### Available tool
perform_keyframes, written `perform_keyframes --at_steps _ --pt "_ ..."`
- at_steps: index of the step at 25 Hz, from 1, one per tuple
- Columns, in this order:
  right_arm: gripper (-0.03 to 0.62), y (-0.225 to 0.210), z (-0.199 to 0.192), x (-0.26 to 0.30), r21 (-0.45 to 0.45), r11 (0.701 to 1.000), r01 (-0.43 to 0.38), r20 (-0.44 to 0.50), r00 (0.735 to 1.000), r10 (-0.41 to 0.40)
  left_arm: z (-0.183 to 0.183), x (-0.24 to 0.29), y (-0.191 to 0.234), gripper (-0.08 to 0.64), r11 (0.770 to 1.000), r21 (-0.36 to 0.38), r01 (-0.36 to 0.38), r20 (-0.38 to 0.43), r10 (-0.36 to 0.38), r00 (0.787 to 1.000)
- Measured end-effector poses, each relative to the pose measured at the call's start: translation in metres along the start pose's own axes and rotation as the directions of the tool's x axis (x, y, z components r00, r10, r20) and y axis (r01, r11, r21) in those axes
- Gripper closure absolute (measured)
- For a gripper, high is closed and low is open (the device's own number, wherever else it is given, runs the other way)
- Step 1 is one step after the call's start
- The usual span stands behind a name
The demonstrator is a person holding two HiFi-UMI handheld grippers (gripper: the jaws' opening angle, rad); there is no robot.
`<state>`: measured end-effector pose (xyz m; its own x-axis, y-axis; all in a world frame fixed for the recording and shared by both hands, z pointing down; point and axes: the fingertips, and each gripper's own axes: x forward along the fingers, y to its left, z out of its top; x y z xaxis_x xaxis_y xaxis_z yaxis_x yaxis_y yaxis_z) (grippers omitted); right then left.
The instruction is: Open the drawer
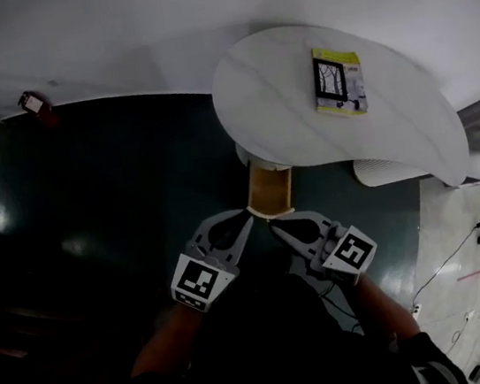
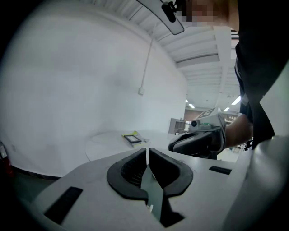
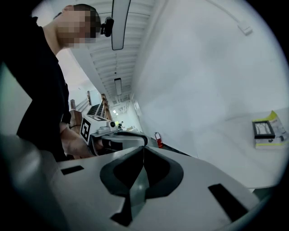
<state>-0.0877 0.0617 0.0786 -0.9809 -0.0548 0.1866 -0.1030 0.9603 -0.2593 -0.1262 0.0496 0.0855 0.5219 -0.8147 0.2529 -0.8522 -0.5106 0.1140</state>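
Grey left gripper [image 1: 246,218] and right gripper [image 1: 274,223] are held closed, empty; they should be opened before the tan wooden drawer [image 1: 268,189] is gripped.

My left hand-held gripper [image 2: 147,151] has its jaws pressed together on nothing, with the white bench [image 2: 104,146] and its yellow-edged booklet [image 2: 133,138] at twelve o'clock and my right hand-held gripper [image 2: 174,145] at two o'clock.
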Motion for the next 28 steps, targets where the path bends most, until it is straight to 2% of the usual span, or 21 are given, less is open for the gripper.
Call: perform_keyframes --at_steps 4,10,16,21,25,28 --pt "0.577 0.015 0.03 -0.006 -0.041 0.996 0.074 0.042 0.997 -0.072 0.02 -0.02 0.002 0.531 1.0 -0.018 -0.025 0.007 0.026 1.0" --pt "0.577 0.029 0.073 -0.026 -0.084 0.982 0.171 0.11 0.981 -0.162 0.041 -0.036 -0.003 0.531 0.999 0.003 0.034 -0.015 -0.033 0.999" --pt "0.577 0.026 0.114 -0.07 -0.072 0.954 0.293 0.225 0.936 -0.27 0.075 -0.037 -0.02 0.531 0.998 -0.001 0.067 0.011 -0.067 0.998" --pt "0.577 0.03 0.13 -0.107 -0.075 0.943 0.324 0.286 0.913 -0.291 0.103 -0.038 -0.036 0.531 0.997 0.055 0.057 0.041 -0.059 0.997" --pt "0.577 0.037 0.128 -0.136 -0.081 0.942 0.325 0.294 0.911 -0.289 0.115 -0.038 -0.051 0.531 1.0 -0.009 0.012 0.061 -0.011 0.998" --pt "0.577 0.036 0.12 -0.147 -0.09 0.942 0.322 0.287 0.915 -0.285 0.115 -0.028 -0.073 0.531 1.0 -0.011 0.018 0.06 -0.018 0.998"
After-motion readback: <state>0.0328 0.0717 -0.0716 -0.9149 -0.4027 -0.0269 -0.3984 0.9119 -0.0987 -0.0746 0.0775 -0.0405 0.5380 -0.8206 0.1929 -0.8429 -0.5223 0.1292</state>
